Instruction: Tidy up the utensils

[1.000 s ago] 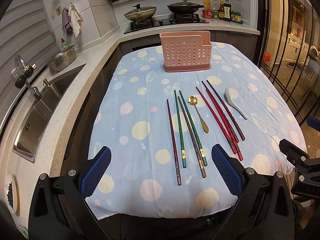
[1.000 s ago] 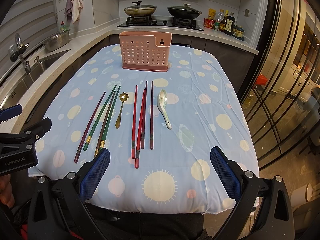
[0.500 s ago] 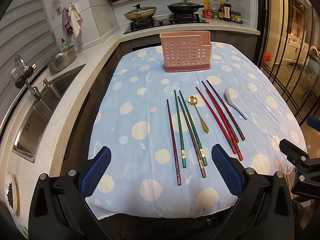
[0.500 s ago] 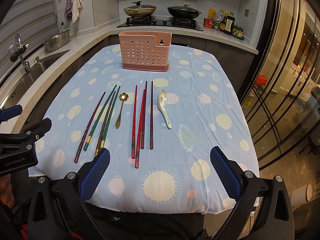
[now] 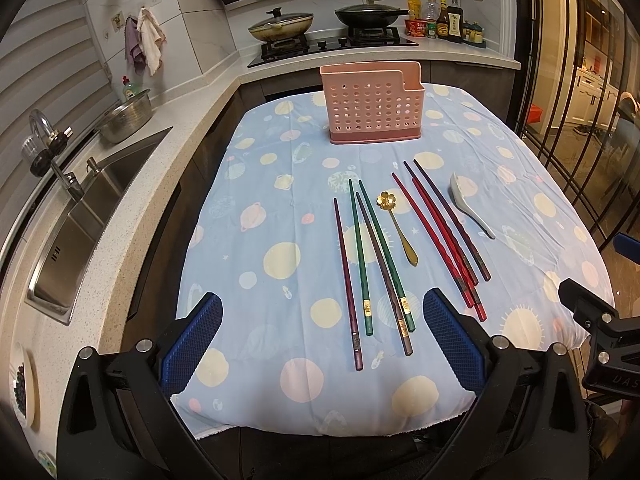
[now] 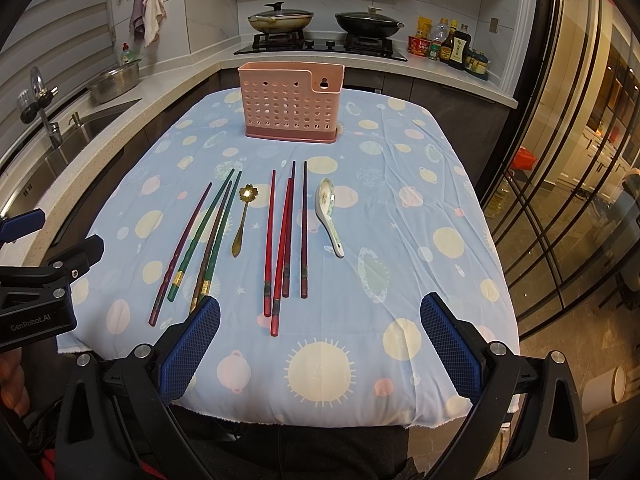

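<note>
A pink perforated utensil holder stands upright at the far end of the table. In front of it lie several chopsticks: a green and purple group on the left, a red and dark group on the right. Between the groups rests a gold flower spoon. A white ceramic spoon lies furthest right. My left gripper and right gripper both hover open over the near table edge, holding nothing.
The table wears a blue planet-print cloth. A counter with a sink runs along the left, a metal bowl on it. The stove with two pans and sauce bottles is behind. Glass doors line the right.
</note>
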A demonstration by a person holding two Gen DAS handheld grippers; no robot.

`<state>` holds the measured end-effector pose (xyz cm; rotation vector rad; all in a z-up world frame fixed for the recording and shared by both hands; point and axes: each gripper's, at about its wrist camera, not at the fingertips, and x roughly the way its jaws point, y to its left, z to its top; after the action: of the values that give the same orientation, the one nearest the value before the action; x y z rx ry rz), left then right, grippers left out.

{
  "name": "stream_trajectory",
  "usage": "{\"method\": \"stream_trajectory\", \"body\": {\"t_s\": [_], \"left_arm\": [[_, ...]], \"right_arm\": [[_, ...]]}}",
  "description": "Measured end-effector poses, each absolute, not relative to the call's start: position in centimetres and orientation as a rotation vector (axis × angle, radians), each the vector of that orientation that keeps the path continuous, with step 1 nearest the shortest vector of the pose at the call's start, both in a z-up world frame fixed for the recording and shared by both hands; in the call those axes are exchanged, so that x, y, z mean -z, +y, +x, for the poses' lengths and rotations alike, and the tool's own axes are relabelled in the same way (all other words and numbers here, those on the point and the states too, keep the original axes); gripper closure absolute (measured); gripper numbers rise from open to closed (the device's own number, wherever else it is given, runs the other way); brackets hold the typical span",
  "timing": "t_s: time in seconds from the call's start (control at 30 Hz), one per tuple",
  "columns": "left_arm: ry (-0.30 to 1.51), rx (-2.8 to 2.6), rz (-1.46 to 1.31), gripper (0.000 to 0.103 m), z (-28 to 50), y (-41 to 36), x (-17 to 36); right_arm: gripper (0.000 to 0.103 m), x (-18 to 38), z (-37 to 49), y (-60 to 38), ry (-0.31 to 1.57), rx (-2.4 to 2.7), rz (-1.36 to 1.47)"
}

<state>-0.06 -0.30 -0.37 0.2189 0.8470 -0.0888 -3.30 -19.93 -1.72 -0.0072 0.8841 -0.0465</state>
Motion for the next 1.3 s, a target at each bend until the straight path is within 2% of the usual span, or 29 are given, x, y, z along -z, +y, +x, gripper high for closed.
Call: {"method": "stream_trajectory", "body": {"t_s": [0.77,1.3], "left_arm": [[0.892,0.137,0.197,0.007,0.6,0.0,1.6],[1.084,0.125,0.111,0.007,5.0,3.6,9.5]], "right_arm": [[0.007,2.5,-2.5,-20.4,0.902,0.049,0.021],[0.007,6.5,0.6,-23.0,0.976,0.086,0.093]]}}
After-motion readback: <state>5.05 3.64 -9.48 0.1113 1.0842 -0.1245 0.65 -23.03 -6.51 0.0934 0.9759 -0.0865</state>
